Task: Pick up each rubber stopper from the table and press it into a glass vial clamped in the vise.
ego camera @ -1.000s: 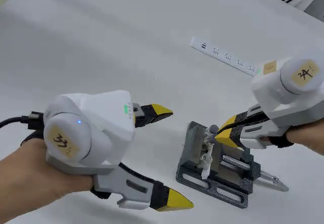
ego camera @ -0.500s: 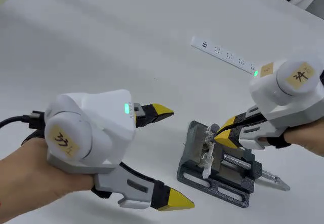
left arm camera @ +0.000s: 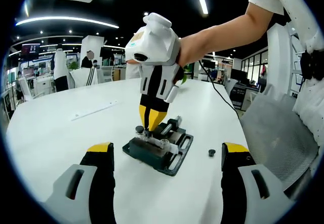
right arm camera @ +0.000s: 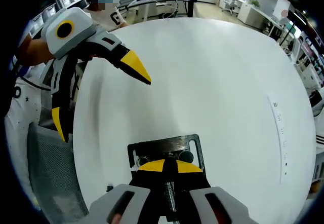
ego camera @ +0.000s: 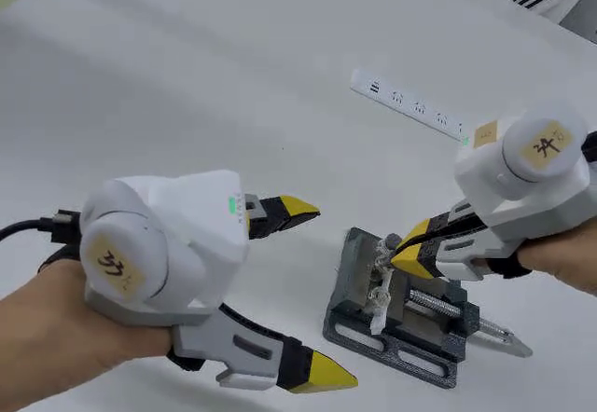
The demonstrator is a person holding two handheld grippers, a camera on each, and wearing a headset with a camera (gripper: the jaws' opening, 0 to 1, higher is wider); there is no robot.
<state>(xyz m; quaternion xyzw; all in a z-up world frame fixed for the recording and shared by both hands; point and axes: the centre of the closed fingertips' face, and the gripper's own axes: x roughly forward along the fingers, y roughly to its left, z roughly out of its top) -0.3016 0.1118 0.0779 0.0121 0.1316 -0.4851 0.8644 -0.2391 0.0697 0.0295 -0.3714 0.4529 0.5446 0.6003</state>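
Right gripper [ego camera: 409,259], jaws pressed together, over the vise [ego camera: 358,277] (a stopper [left arm camera: 139,128] just beside), left gripper [ego camera: 328,295] nearer, jaws spread wide.

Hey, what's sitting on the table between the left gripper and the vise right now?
Nothing: in the head view the stretch of white table from the open left gripper to the vise is bare. The left gripper view shows the same.

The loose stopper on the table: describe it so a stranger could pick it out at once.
On the white table, find the dark vise below the right gripper. Beside the vise, on its right in the left gripper view, lies the loose stopper, a small dark round plug. Unlike the seated stopper atop the vise, it lies alone on bare tabletop.
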